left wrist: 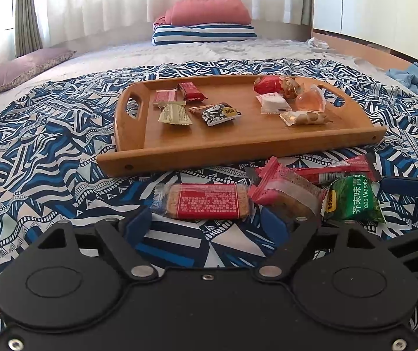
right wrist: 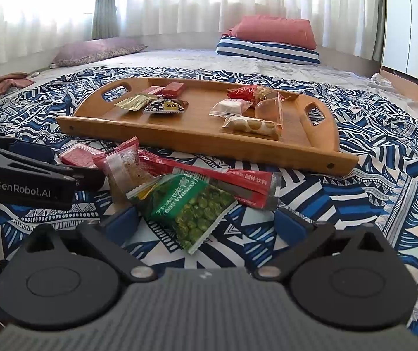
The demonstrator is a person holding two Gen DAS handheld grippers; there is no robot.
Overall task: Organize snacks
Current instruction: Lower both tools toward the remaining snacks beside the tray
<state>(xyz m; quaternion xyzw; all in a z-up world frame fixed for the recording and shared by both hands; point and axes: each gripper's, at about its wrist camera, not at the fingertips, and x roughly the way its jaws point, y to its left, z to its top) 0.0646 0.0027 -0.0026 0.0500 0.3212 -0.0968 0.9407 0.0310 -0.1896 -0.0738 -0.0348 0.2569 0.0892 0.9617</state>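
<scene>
A wooden tray (left wrist: 238, 149) on the patterned bedspread holds several wrapped snacks in two groups. In front of it lie a red-labelled biscuit bar (left wrist: 206, 201), a pink biscuit pack (left wrist: 285, 190), a long red stick sachet (left wrist: 340, 169) and a green wasabi pea packet (left wrist: 352, 199). My left gripper (left wrist: 206, 222) is open, its blue pads on either side of the biscuit bar's ends, with no clear pressing. My right gripper (right wrist: 203, 222) is open around the green pea packet (right wrist: 191, 207), its pads apart from it. The left gripper (right wrist: 71, 163) shows at the left of the right wrist view.
A blue-and-white patterned bedspread (left wrist: 48, 152) covers the near half of the bed. Beyond the tray are a striped pillow with a folded red blanket (left wrist: 209, 11) and a mauve pillow (left wrist: 24, 70). A blue cloth (left wrist: 416, 79) lies at the right edge, curtains behind.
</scene>
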